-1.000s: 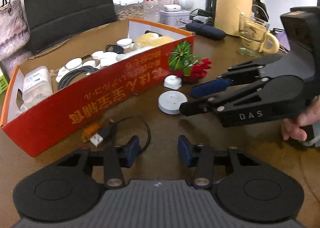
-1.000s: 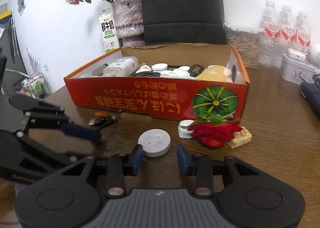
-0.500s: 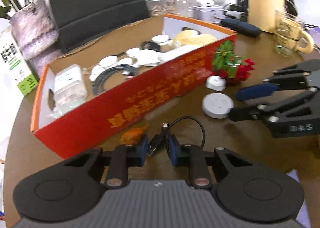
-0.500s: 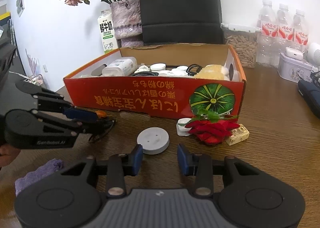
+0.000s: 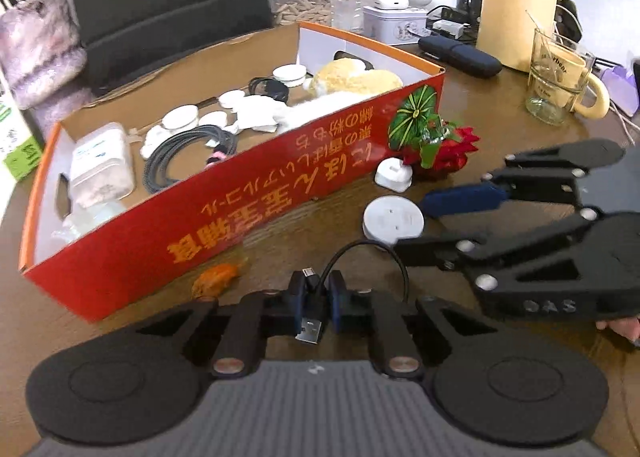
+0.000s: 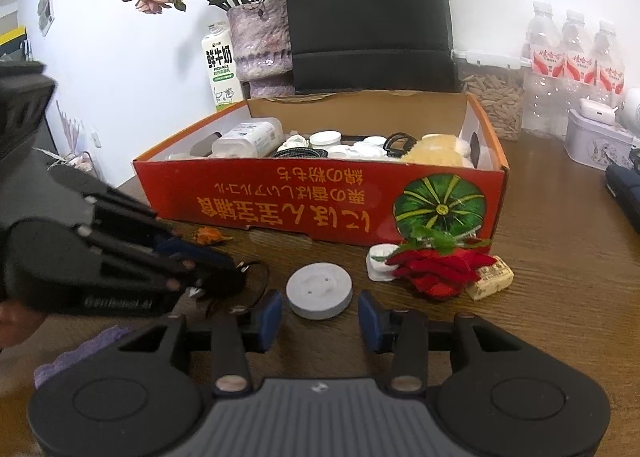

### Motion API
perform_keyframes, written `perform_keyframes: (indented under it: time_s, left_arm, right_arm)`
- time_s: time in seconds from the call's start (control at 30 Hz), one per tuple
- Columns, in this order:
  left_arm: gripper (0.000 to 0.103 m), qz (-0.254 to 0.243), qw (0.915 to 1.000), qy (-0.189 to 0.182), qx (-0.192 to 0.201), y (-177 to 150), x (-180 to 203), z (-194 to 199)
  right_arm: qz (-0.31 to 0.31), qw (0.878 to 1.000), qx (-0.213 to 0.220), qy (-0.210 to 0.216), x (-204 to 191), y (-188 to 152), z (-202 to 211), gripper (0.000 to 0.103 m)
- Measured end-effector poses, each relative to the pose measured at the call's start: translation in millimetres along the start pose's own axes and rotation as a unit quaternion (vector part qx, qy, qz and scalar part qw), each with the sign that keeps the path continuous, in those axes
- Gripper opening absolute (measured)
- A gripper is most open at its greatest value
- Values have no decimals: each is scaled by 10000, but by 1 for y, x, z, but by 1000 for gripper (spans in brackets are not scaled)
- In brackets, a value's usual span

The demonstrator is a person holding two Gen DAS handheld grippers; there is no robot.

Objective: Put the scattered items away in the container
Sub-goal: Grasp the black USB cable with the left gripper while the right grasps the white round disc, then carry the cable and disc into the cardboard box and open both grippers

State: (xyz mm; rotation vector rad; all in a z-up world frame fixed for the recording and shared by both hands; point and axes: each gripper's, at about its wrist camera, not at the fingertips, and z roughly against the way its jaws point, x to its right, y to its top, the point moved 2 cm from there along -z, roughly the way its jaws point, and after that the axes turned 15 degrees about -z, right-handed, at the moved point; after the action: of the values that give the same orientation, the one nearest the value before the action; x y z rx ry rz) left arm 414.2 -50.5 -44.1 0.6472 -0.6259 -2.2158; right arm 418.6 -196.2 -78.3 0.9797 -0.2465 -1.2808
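Observation:
The red cardboard box (image 5: 240, 217) (image 6: 320, 197) holds several white discs, cables and a plush item. In front of it, my left gripper (image 5: 318, 297) (image 6: 224, 273) is closing, its pads pressing the plug of a black USB cable (image 5: 310, 327) (image 6: 256, 277), whose loop trails ahead. My right gripper (image 6: 320, 315) (image 5: 416, 225) is opening with nothing between its fingers. A white round puck (image 6: 320, 289) (image 5: 393, 219) lies just beyond its tips. On the table lie an orange dried flower (image 5: 216, 279) (image 6: 210, 235), a small white charger (image 5: 394, 175) (image 6: 378, 257) and a red rose (image 5: 444, 149) (image 6: 436, 267).
A small tan packet (image 6: 490, 283) lies beside the rose. Behind the box stand a black chair (image 6: 368, 17), a vase (image 6: 260, 45), a milk carton (image 6: 218, 65), water bottles (image 6: 576, 57) and a tin (image 6: 596, 145). A thermos (image 5: 520, 5), a glass mug (image 5: 560, 77) and a black case (image 5: 460, 55) stand at the right.
My left gripper has moved onto the USB cable and closed its fingers on the plug. The right gripper has stayed by the white puck, its fingers slightly wider.

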Motion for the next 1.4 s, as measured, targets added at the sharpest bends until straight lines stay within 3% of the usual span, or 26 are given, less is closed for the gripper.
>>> perform_keyframes:
  time_s: [0.17,0.2,0.37,0.53,0.73,0.9,1.03,1.13,1.27,1.4]
  left_arm:
    - [13,486,9975,191,478,-15,-7,48]
    - [13,613,9963,226,552,-19,-9,58]
    - [13,1076,9906,427,731,-42,-14,101]
    - [13,1281,9866,560,839,-67,-6,141]
    - [13,1455,9820,626,1028,-91,10,182]
    - [13,1503,9819,567,1003,-102,18,193]
    - [13,1231,9842,764,1016,-87,5,192]
    - [13,826,9892,675,1008,-58,-15,187]
    - [13,291,9920,785,942,-18,-47,177]
    - [13,274,9935,862,689,19,-93,148]
  right_arm:
    - [199,9998,-42,-75,-12,2,-10,41]
    - [252,9995,-64,-150,-15,3,-13,36]
    - [353,9992,-71,-198,-29,-2,-8,36]
    - [514,9969,459,-381,-44,-22,41,36]
    - [-118,9966,720,-372,-40,-59,119,36]
    - [-226,9956,735,-538,-34,-82,155,36]
    - [-188,9956,754,-516,-37,-75,159,36]
    - [18,9953,916,-324,-47,-52,154,36]
    - [422,9936,1049,44,-61,-7,131,36]
    - [792,9913,1022,231,-78,44,96,36]
